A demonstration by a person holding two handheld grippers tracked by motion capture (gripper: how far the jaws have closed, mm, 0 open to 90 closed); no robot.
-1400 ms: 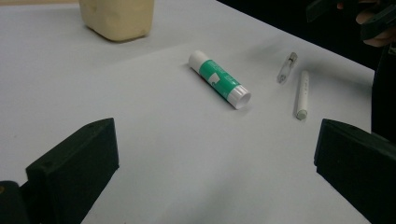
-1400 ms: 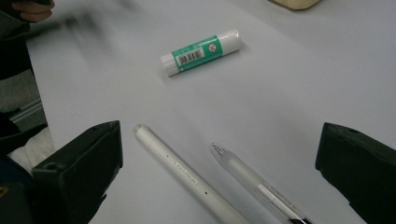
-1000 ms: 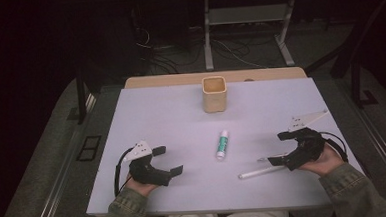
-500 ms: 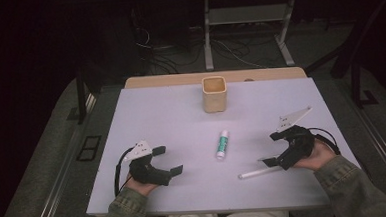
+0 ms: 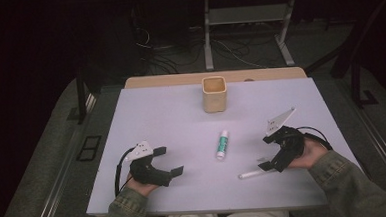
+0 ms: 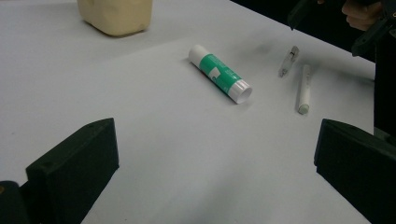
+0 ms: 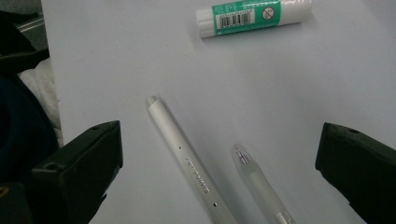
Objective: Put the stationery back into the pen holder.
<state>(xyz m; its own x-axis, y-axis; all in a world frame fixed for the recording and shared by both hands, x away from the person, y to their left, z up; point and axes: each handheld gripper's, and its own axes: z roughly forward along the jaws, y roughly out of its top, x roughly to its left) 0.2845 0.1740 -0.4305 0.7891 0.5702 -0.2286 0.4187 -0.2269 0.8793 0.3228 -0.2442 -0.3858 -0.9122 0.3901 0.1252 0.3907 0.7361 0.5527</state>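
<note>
A white pen lies near the table's front right, with a short clear piece beside it. My right gripper hovers open just right of them. In the right gripper view the pen and the frosted clear piece lie side by side between the wide-apart jaws of that gripper. A green and white glue stick lies at mid table, and shows in the other views too as glue stick and glue stick. My left gripper rests open at the front left, holding nothing.
A cream square cup stands upright at the back middle of the white table; the cup is also at the top of the left gripper view. Dark floor, cables and a metal frame lie beyond the far edge.
My right gripper has shifted left toward the pen and tilted, its grey plate now raised. The left gripper, glue stick, pen and cup have not moved.
</note>
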